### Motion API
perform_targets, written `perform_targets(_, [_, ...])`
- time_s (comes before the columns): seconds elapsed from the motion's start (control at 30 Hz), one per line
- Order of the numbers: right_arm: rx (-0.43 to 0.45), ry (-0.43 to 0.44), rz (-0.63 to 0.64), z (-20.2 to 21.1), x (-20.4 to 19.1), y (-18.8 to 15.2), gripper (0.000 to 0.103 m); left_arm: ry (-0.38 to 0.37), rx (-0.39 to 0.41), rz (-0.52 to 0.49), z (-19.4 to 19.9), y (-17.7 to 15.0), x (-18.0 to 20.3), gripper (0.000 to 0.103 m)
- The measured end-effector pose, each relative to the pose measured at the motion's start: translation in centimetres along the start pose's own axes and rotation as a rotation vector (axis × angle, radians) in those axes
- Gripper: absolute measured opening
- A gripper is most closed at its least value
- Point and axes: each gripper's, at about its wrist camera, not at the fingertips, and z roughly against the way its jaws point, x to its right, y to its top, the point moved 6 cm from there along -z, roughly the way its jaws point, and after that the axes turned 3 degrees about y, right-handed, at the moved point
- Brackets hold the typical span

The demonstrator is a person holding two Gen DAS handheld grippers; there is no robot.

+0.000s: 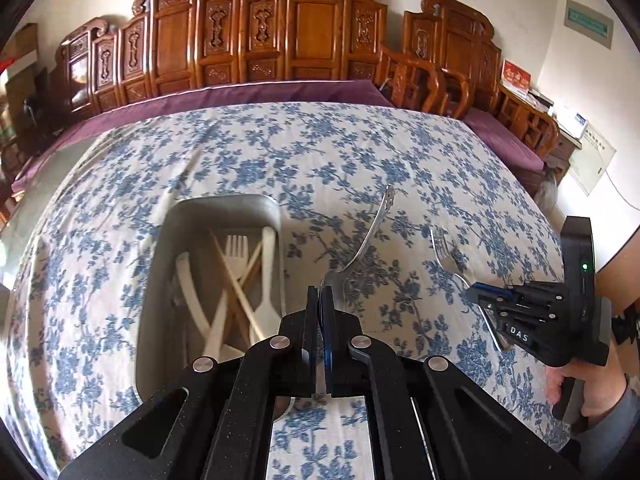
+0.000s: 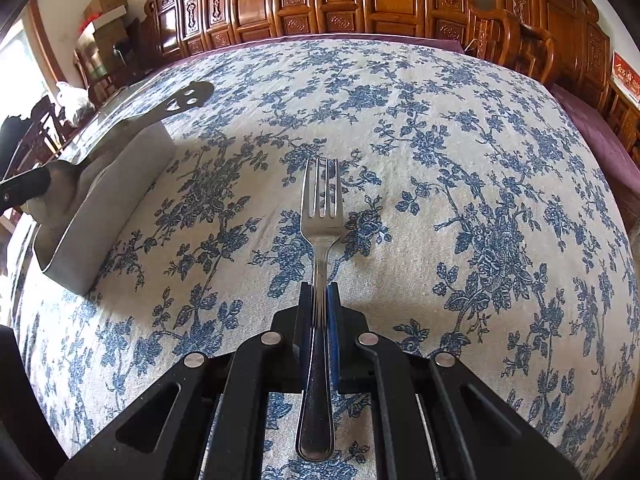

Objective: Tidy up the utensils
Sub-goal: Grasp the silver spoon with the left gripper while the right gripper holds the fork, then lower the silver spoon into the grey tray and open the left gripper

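Observation:
My left gripper (image 1: 320, 292) is shut on the bowl end of a metal spoon (image 1: 370, 236), whose handle sticks up and away, just right of a grey tray (image 1: 224, 206). The tray holds white plastic cutlery (image 1: 268, 268) and wooden chopsticks (image 1: 236, 284). My right gripper (image 2: 320, 288) is shut on the handle of a metal fork (image 2: 322, 200), tines pointing forward above the cloth. In the left wrist view the right gripper (image 1: 478, 294) and its fork (image 1: 444, 250) hover at the right. The right wrist view shows the spoon (image 2: 188, 100) over the tray (image 2: 112, 200) at the left.
A blue floral tablecloth (image 2: 460, 160) covers the table. Behind its far edge runs a carved wooden bench (image 1: 304, 28) with a purple cushion (image 1: 240, 94). A person's hand (image 1: 580, 388) grips the right tool's handle. Boxes (image 2: 108, 8) are stacked far left.

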Motion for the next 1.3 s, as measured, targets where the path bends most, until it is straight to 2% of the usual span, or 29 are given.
perform_targets(0.47, [0.034,0.028,0.075,1.6,-4.8,-0.1,0.009,0.073,0.030,0.075,1.1,-0.7,-6.6,0.001])
perform_targets(0.9, [0.042,0.014,0.134,2.2,-8.8,-0.9,0.009,0.145,0.013,0.122,-1.5,-2.7,-11.2,0.001])
perform_targets(1.13, [0.030,0.005,0.166,1.8,-10.8,-0.9,0.009,0.134,0.004,0.135,-2.6,-3.5,-11.9,0.002])
perform_targets(1.3, [0.027,-0.008,0.181,1.7,-11.9,-0.6,0.009,0.095,-0.024,0.114,-3.1,-3.7,-11.1,0.002])
